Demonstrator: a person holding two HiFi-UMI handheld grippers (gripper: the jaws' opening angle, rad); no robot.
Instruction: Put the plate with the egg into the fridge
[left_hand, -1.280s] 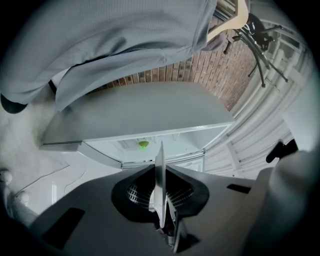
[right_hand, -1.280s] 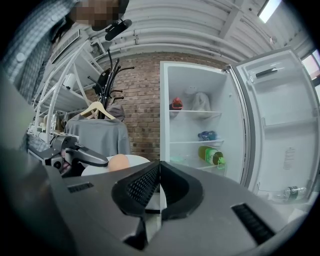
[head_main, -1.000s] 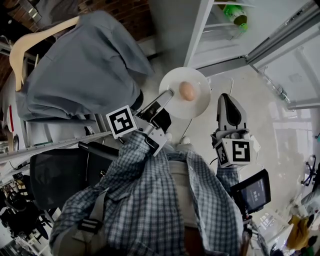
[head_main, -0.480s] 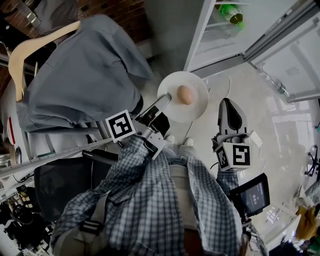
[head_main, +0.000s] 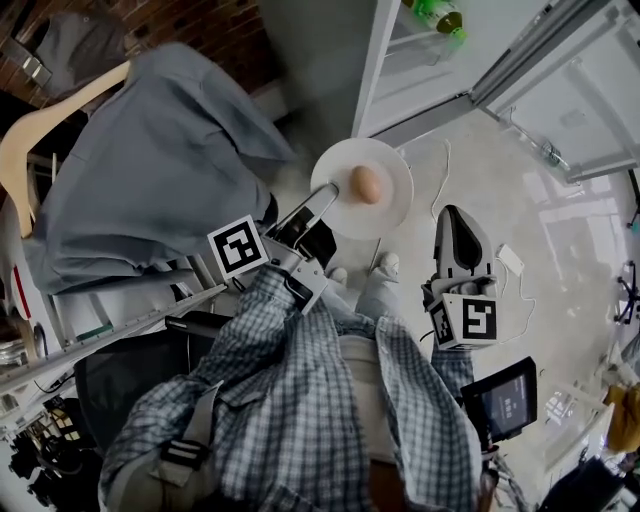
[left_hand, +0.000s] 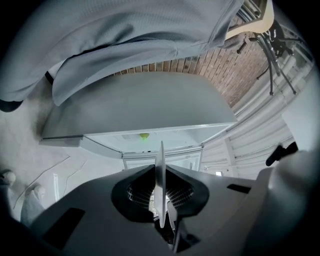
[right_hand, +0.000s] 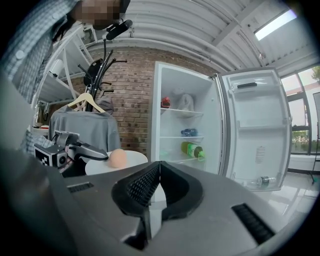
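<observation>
My left gripper (head_main: 326, 197) pinched the plate (head_main: 388, 205) by its rim, roughly level I think, with the egg (head_main: 365, 184) on it, in front of the open fridge (right_hand: 172, 95). My right gripper (head_main: 458, 214) hung nearby, jaws pressed together on nothing.

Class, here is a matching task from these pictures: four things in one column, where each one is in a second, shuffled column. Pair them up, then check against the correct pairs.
Things
1. egg
2. plate
3. green bottle
4. grey garment

Places
A. lying inside the open fridge
B. draped on the wooden hanger
C. resting on the plate
D. clamped at its rim by the left hand-held gripper

Pairs: 1-C, 2-D, 3-A, 4-B
</observation>
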